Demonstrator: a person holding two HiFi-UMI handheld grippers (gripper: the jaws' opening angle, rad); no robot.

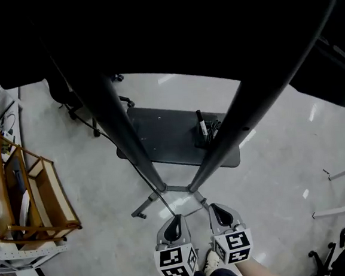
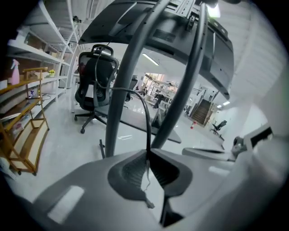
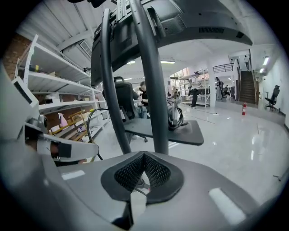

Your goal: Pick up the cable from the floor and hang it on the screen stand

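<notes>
The left gripper point(image 1: 178, 218) and right gripper point(image 1: 210, 209) are held side by side, tilted slightly downward toward the two slanted posts of the screen stand point(image 1: 123, 126). Each has its jaws clamped on the thin black cable point(image 2: 148, 122), which rises from the left one toward the left post. Below is a glossy grey floor point(image 1: 93, 189), with a wooden rack point(image 1: 45, 187) at its left edge.
</notes>
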